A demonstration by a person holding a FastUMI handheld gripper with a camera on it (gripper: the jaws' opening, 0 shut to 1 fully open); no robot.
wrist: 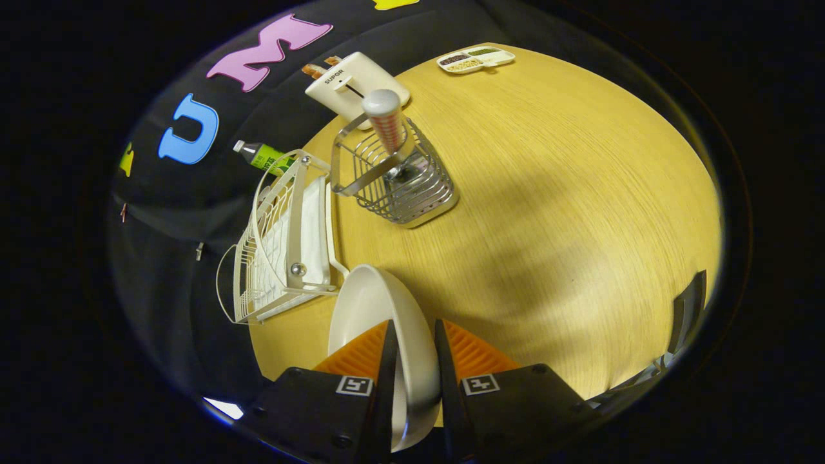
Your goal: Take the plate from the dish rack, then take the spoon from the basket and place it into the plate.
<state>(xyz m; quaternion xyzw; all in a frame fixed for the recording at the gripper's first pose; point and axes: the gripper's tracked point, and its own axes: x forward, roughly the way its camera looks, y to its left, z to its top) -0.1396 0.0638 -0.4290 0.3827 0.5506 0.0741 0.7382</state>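
The wire basket [403, 183] holds the spoon [387, 125] upright, beside the white dish rack [283, 238] at the tabletop [548, 193] edge. The fingers [393, 361], narrowly parted, pinch the white plate [374, 303] rim between them, just off the rack.

Round table [548, 212], pale yellow wood grain. On it: white wire dish rack [283, 238] at the near edge, just beyond the fingers; metal wire basket [399, 177] just beside the rack, further in, a spoon [387, 122] standing handle-up inside. Behind the basket, white knife block [354, 84] close to the far rim. Green bottle [264, 156] lying behind the rack. Small divided tray [475, 59] at the far edge, well apart from the rest. Broad soft shadow across the middle.

Gripper [416, 335] clamped on the white plate [380, 316], held clear above the near edge.
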